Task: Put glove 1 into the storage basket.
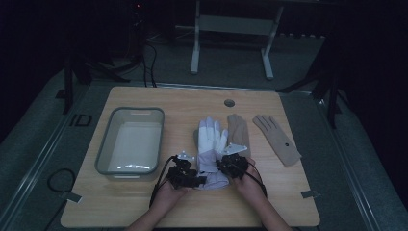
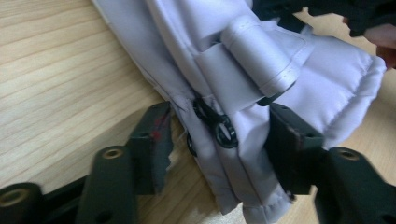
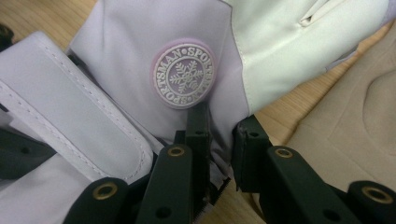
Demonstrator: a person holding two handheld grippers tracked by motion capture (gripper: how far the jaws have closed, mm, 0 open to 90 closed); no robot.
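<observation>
The room is dim, its far side and both flanks falling away into near black. A light wooden desk [image 1: 144, 211] with rounded corners stands in the middle, its grain running lengthwise; a small round hole [image 1: 229, 103] sits near the far edge, right of centre. Small grey tabs [image 1: 71, 196] stick out at the near left and near right corners. Grey floor [image 1: 231, 67] surrounds the desk. Beyond the far edge stands a pale metal frame [image 1: 195, 53] on two feet, joined by a crossbar. Black cables [image 1: 149, 62] trail across the floor past the far left corner, and another cable [image 1: 57, 180] loops beside the left edge. Dark stand legs [image 1: 67, 86] rise at both sides.
</observation>
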